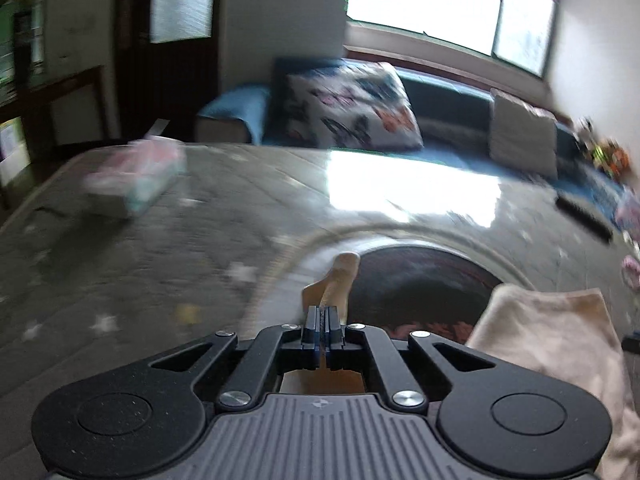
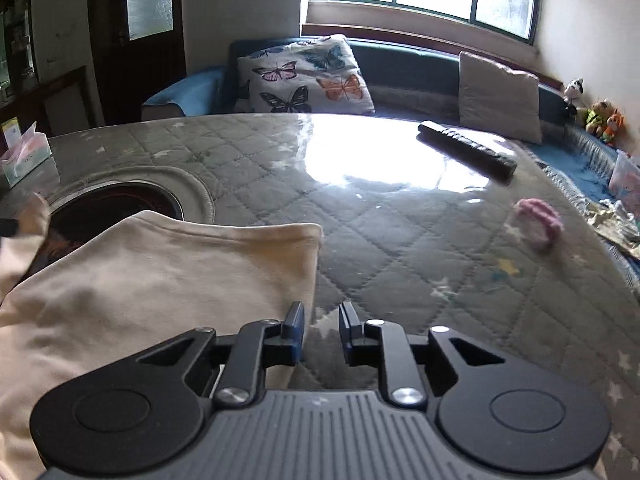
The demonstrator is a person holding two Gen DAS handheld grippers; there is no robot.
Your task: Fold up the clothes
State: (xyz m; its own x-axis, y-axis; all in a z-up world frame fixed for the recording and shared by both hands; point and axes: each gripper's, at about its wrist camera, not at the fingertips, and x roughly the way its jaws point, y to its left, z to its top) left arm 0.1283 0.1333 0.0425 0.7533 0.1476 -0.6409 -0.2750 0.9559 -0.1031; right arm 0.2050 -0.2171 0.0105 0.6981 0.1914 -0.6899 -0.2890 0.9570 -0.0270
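Observation:
A cream garment [image 2: 160, 280] lies on the left part of the quilted grey table cover [image 2: 400, 220], its straight hem facing away. In the left wrist view the same garment [image 1: 560, 340] shows at the lower right. My left gripper [image 1: 323, 316] is shut on a lifted corner of the cream cloth [image 1: 338, 280], which sticks out past the fingertips. My right gripper [image 2: 322, 316] sits at the garment's right edge. Its jaws stand slightly apart with only the table cover showing between them, and the left finger [image 2: 295, 320] is over the cloth's edge.
A round dark opening [image 2: 116, 204] in the cover lies under the garment's far left corner. A black remote [image 2: 466, 148] and a pink object [image 2: 538, 224] lie to the right. A tissue box [image 2: 24, 156] stands at the left edge, and a sofa with a butterfly pillow [image 2: 304, 76] is behind.

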